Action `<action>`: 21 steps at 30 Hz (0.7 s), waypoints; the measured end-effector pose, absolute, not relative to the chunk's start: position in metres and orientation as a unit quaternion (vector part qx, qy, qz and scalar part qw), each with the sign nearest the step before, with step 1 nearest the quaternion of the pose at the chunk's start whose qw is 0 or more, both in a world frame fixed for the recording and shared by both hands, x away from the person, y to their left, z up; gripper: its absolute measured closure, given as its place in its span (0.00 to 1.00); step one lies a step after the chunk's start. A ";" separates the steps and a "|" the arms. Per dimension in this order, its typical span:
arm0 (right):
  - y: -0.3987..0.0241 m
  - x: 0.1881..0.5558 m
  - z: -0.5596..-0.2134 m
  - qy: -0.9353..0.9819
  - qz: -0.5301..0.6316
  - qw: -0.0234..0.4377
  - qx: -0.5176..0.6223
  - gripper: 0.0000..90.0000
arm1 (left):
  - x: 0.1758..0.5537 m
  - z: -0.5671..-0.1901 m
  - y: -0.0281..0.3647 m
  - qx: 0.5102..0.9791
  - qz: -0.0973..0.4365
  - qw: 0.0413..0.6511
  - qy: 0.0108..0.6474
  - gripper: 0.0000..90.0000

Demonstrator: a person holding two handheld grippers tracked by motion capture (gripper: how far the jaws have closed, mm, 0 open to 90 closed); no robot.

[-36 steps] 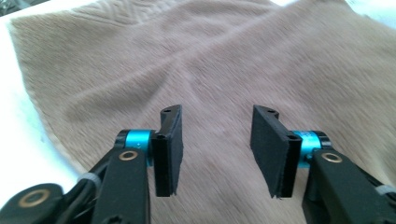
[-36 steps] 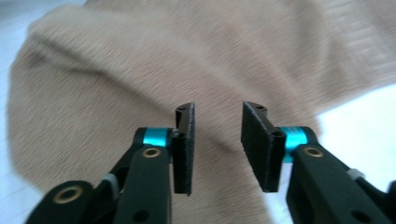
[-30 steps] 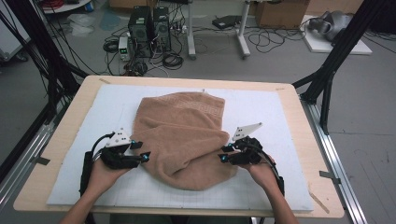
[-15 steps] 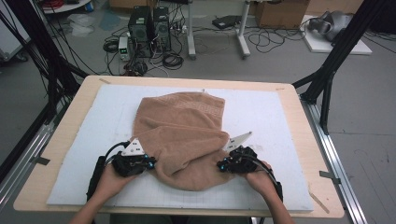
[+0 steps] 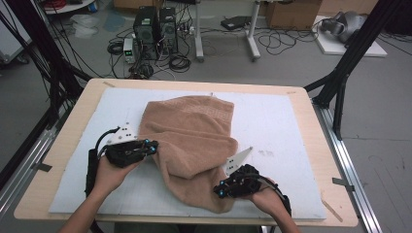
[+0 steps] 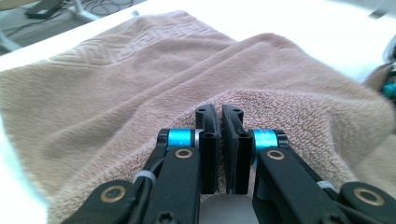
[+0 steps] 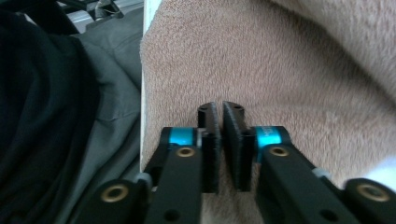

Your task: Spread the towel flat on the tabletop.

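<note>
a: on the white mat (image 5: pixel 291 126) covering the wooden surface (image 5: pixel 77 111), a tan towel (image 5: pixel 194 131) is lying rumpled, partly doubled over itself, with its near end reaching almost to the mat's front edge.

b: what are the claws doing?

a: the left claw (image 5: pixel 154 145) is sitting at the towel's left edge, about halfway down. in the left gripper view the left claw (image 6: pixel 220 140) is showing its jaws nearly touching, just a thin slit between the pads, and the terry cloth is bunching up right at the tips. i'm reading that as pinching a fold of the towel (image 6: pixel 140 93). those jaws have just been closing.

b: and the other one?

a: the right claw (image 5: pixel 221 190) is sitting at the towel's near right corner, close to the front edge of the mat. in the right gripper view the right claw (image 7: pixel 222 140) is looking narrow too, pads close together with towel (image 7: pixel 280 70) filling the space behind them, so it's gripping cloth as well. its jaws have just been easing open a touch after closing.

b: anything else around?

a: dark clothing (image 7: pixel 42 116) is showing off the surface's edge in the right gripper view, and computer towers (image 5: pixel 155 24) are standing on the floor beyond the surface.
</note>
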State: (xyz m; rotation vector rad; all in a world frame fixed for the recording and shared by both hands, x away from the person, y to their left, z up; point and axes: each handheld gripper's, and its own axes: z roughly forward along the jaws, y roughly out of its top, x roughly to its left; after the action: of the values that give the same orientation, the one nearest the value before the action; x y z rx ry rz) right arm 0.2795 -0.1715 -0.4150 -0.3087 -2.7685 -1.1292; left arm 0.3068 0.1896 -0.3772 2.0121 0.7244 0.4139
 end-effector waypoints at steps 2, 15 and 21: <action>-0.173 0.284 -0.411 -0.913 -0.386 0.047 -0.119 0.81 | 0.311 -0.384 0.188 0.828 0.168 0.443 0.298 0.94; -0.151 0.319 -0.415 -0.897 -0.400 -0.073 -0.173 0.61 | 0.315 -0.438 0.179 0.866 0.100 0.386 0.300 0.71; -0.138 0.336 -0.419 -0.900 -0.390 -0.075 -0.179 0.92 | 0.316 -0.433 0.177 0.863 0.101 0.395 0.298 0.86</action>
State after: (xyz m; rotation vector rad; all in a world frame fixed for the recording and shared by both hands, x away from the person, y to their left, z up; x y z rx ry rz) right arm 0.3364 -0.1381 -0.4191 -0.5907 -2.9710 -1.2877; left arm 0.3162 0.1768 -0.4329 2.1887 0.7549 0.2569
